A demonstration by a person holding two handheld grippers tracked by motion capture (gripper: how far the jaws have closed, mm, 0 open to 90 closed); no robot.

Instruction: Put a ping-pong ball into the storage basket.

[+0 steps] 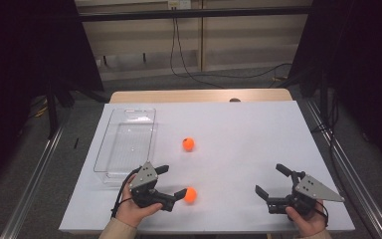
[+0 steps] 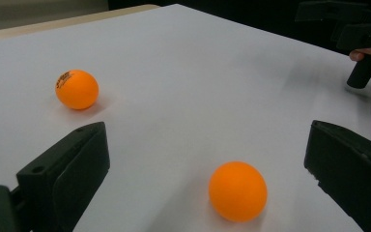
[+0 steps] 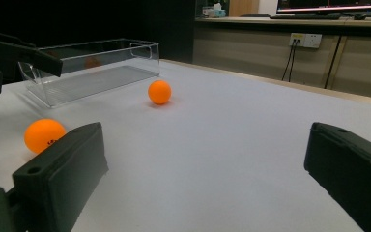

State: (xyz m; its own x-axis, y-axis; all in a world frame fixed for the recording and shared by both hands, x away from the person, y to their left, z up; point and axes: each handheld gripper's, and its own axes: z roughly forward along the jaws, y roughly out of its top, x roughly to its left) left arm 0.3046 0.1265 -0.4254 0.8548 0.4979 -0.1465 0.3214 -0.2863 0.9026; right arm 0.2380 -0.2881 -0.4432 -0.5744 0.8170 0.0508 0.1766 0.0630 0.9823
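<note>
Nothing is binned yet, by the look of it: the clear plastic tray (image 1: 126, 144), left of centre in the high view, is empty. The left gripper (image 1: 171, 181) at lower left is spread wide around the near ball (image 1: 190, 194), not yet closed on it. The far ball (image 1: 188, 144), smooth, round and orange, sits mid-frame on the matte white table (image 1: 248, 134). The right gripper (image 1: 272, 180) at lower right is wide and holds nothing.
</note>
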